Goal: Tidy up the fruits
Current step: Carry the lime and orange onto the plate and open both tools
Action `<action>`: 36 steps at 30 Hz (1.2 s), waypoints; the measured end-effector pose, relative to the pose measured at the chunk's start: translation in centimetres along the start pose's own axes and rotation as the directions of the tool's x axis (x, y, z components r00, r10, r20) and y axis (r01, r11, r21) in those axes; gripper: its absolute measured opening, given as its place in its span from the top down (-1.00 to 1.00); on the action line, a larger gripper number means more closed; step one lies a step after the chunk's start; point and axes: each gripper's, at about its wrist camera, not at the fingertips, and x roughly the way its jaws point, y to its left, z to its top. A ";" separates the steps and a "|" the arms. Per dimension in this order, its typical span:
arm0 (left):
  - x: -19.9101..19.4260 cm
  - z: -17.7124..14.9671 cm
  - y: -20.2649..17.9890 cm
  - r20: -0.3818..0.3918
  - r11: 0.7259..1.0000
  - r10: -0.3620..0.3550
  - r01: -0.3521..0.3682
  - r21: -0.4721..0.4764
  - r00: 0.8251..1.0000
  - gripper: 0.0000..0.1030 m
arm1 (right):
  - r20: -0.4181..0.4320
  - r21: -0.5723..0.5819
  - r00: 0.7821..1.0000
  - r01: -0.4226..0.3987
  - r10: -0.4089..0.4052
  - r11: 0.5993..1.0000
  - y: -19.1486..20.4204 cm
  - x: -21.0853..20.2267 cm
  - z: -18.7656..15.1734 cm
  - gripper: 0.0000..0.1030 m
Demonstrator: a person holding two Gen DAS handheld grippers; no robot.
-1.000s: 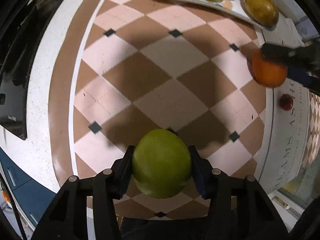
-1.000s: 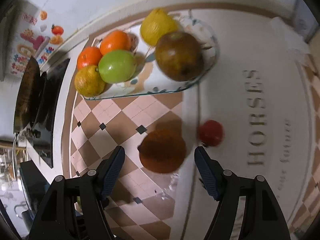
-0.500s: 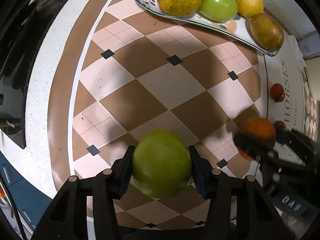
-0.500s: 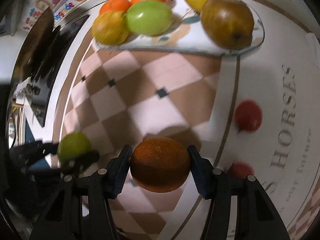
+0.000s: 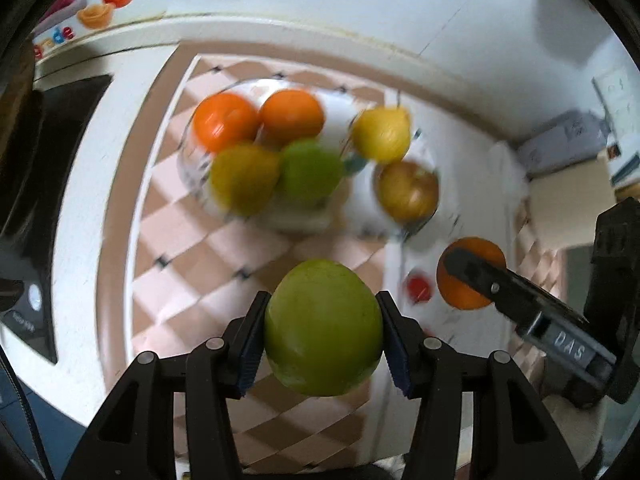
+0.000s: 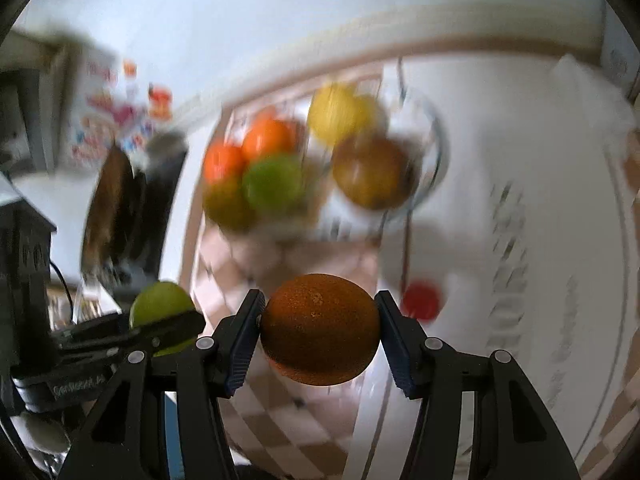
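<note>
Task progress, judged: well advanced, not complete.

- Resting on checkered cloth: plate, already loaded, blurred in both views.
- Sitting on plate: two oranges, green fruit, yellow-green fruit, lemon, brown pear. No free space readable through the blur.
- Being carried in left gripper: green apple, clamped between both pads, off the cloth, short of the plate.
- Being carried in right gripper: orange, pinched on both sides, likewise short of the plate.
- Remaining: setting both held fruits onto the plate.
- Lying loose on the cloth beside the plate: small red fruit, not yet collected; a second one not confirmable.
</note>
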 end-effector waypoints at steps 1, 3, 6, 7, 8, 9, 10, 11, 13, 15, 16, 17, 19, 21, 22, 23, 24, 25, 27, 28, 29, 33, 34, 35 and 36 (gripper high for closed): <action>0.6 1.1 -0.1 -0.003 1.000 -0.020 0.020 -0.020 1.000 0.04 | 0.018 0.009 1.000 0.000 -0.001 1.000 -0.4 -0.6 1.6 -0.15; 2.4 4.1 -0.6 -0.018 0.995 -0.063 0.061 -0.078 0.998 0.04 | 0.041 0.013 0.999 0.010 -0.011 1.000 -1.0 -1.1 3.7 -0.15; 5.0 6.6 -1.0 -0.044 0.983 -0.108 0.101 -0.151 0.993 0.04 | 0.044 0.027 0.999 0.012 -0.013 1.000 -2.2 -0.9 7.1 -0.15; 5.2 7.4 -1.0 -0.050 0.980 -0.118 0.108 -0.167 0.992 0.04 | 0.036 0.031 0.999 0.011 -0.012 0.999 -2.6 -0.7 8.1 -0.15; 5.8 7.9 -1.1 -0.057 0.978 -0.116 0.104 -0.183 0.992 0.04 | 0.032 0.036 0.999 0.012 -0.013 0.999 -2.8 -0.4 8.5 -0.15; 6.2 8.7 -1.4 -0.061 0.977 -0.112 0.099 -0.190 0.992 0.04 | 0.028 0.039 0.999 0.015 -0.016 0.999 -3.1 0.0 9.1 -0.15; 6.6 9.0 -1.6 -0.062 0.976 -0.110 0.096 -0.196 0.992 0.04 | 0.017 0.037 1.000 0.022 -0.022 0.999 -3.3 0.7 10.0 -0.15; 6.9 9.2 -1.7 -0.065 0.975 -0.105 0.090 -0.201 0.992 0.04 | 0.010 0.037 1.000 0.027 -0.027 0.999 -3.5 1.0 10.2 -0.15; 7.4 9.4 -1.7 -0.069 0.974 -0.097 0.080 -0.214 0.993 0.04 | -0.010 0.033 0.999 0.038 -0.038 0.999 -4.3 1.8 11.0 -0.15; 7.8 9.5 -1.8 -0.073 0.973 -0.088 0.070 -0.222 0.993 0.04 | -0.023 0.032 0.999 0.048 -0.047 0.998 -4.7 2.5 11.5 -0.15; 8.0 9.6 -1.7 -0.075 0.972 -0.084 0.065 -0.226 0.994 0.04 | -0.029 0.028 0.998 0.056 -0.055 0.998 -4.8 3.0 11.9 -0.15; 8.1 9.6 -1.7 -0.073 0.971 -0.081 0.062 -0.230 0.994 0.04 | -0.037 0.026 0.997 0.063 -0.062 0.998 -4.9 3.5 12.1 -0.15; 8.5 9.6 -1.6 -0.074 0.968 -0.075 0.055 -0.244 0.994 0.04 | -0.054 0.028 0.997 0.060 -0.058 0.998 -5.1 4.3 12.5 -0.15; 8.9 9.7 -1.6 -0.073 0.965 -0.076 0.055 -0.257 0.994 0.04 | -0.060 0.026 0.997 0.056 -0.055 0.998 -5.0 4.8 12.7 -0.15; 9.1 9.7 -1.6 -0.073 0.964 -0.073 0.051 -0.261 0.995 0.04 | -0.066 0.023 0.997 0.053 -0.051 0.998 -5.0 5.1 12.8 -0.15; 9.3 9.7 -1.6 -0.075 0.963 -0.070 0.048 -0.266 0.995 0.04 | -0.071 0.023 0.996 0.050 -0.048 0.998 -5.0 5.4 12.9 -0.15; 9.5 9.7 -1.6 -0.079 0.962 -0.070 0.046 -0.271 0.994 0.03 | -0.078 0.026 0.996 0.048 -0.046 0.999 -5.0 5.6 13.0 -0.16; 9.7 9.8 -1.6 -0.082 0.960 -0.072 0.047 -0.275 0.994 0.03 | -0.091 0.030 0.995 0.051 -0.048 0.998 -5.1 6.0 13.0 -0.16; 10.3 9.9 -1.6 -0.091 0.958 -0.063 0.034 -0.283 0.994 0.03 | -0.104 0.037 0.993 0.063 -0.059 0.997 -5.3 6.4 13.0 -0.16; 10.6 10.0 -1.6 -0.095 0.957 -0.064 0.034 -0.287 0.993 0.03 | -0.107 0.041 0.992 0.066 -0.061 0.997 -5.4 6.5 13.1 -0.17; 10.6 10.0 -1.6 -0.093 0.956 -0.068 0.038 -0.291 0.993 0.03 | -0.109 0.052 0.993 0.050 -0.044 0.997 -5.6 6.5 13.1 -0.23; 10.4 9.9 -1.6 -0.096 0.952 -0.083 0.050 -0.302 0.992 0.03 | -0.100 0.071 0.994 0.056 -0.049 0.996 -6.1 6.3 13.1 -0.53; 10.4 9.9 -1.5 -0.097 0.950 -0.087 0.054 -0.307 0.991 0.03 | -0.101 0.077 0.994 0.052 -0.044 0.996 -6.2 6.2 13.1 -0.54; 10.4 10.0 -1.4 -0.098 0.949 -0.090 0.056 -0.309 0.991 0.03 | -0.102 0.079 0.994 0.052 -0.044 0.995 -6.3 6.2 13.1 -0.54; 10.4 10.0 -1.4 -0.098 0.949 -0.090 0.056 -0.310 0.991 -0.01 | -0.102 0.078 0.994 0.055 -0.047 0.995 -6.3 6.1 13.1 -0.54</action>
